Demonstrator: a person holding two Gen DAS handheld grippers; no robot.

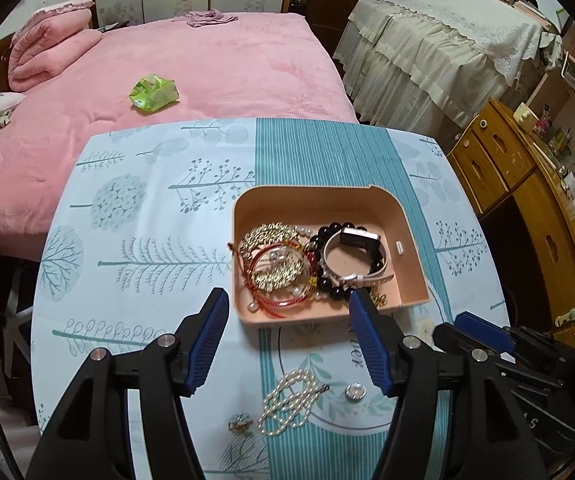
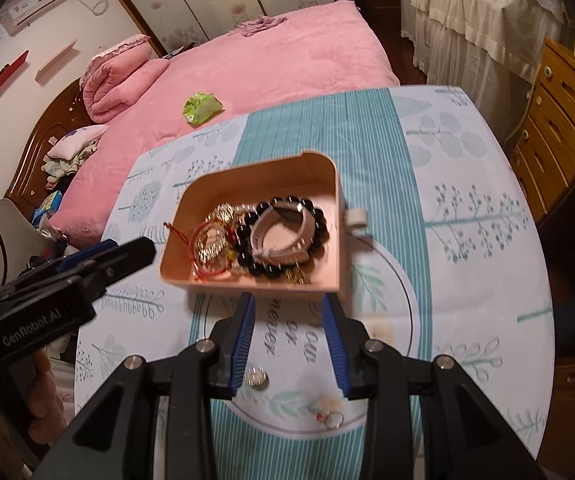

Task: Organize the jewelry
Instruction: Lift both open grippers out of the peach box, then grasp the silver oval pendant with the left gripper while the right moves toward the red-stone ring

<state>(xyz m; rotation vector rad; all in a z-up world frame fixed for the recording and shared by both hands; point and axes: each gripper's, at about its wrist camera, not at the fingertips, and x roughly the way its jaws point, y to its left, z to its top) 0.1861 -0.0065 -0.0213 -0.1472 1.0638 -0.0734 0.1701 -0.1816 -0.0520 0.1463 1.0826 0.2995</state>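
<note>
A pink tray (image 1: 411,240) on the table holds a gold chain, red string bracelets, a black bead bracelet (image 1: 329,282) and a white watch (image 1: 359,258). My left gripper (image 1: 287,306) is open and empty, just short of the tray's near wall. A pearl necklace (image 1: 289,398), a round silver piece (image 1: 355,391) and a small flower piece (image 1: 240,424) lie on the cloth between its fingers. My right gripper (image 2: 289,304) is open at the tray's (image 2: 341,248) near wall. A silver piece (image 2: 255,377) and a ring (image 2: 333,419) lie below it.
A blue-patterned cloth covers the round table (image 1: 147,208). A pink bed (image 1: 207,60) with a green wrapper (image 1: 153,93) is behind it. A wooden dresser (image 1: 527,208) stands to the right. The left gripper's body (image 2: 59,284) shows at left in the right wrist view.
</note>
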